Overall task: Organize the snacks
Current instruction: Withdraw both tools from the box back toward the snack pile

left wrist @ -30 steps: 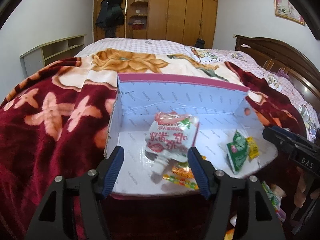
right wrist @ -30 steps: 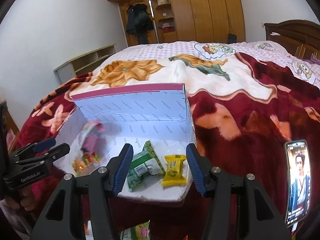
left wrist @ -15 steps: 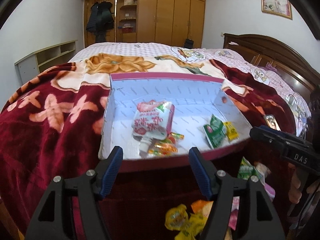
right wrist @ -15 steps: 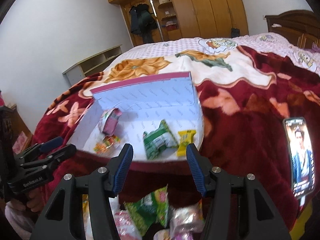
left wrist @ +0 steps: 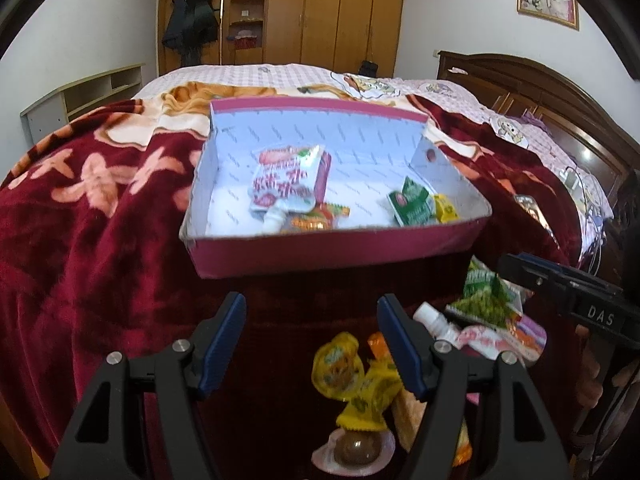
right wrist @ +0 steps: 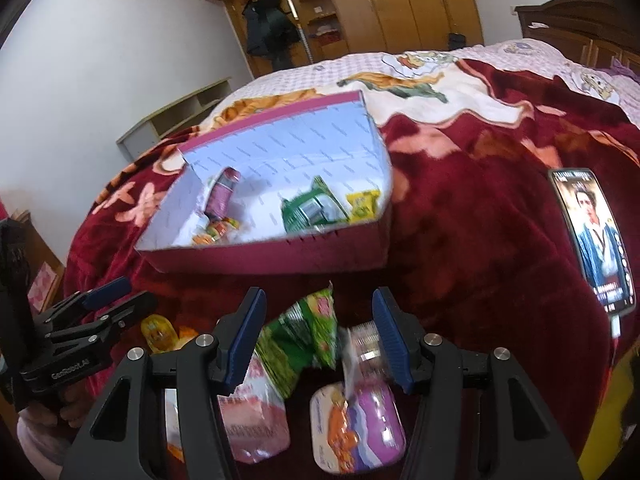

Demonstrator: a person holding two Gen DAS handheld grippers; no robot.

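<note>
Likely snag: with both our left claw and right claw spread apart and empty above loose crinkly snack packets heaped just beneath them, short of the shallow maroon cardboard box ahead, we may pinch two overlapping wrappers together.
</note>
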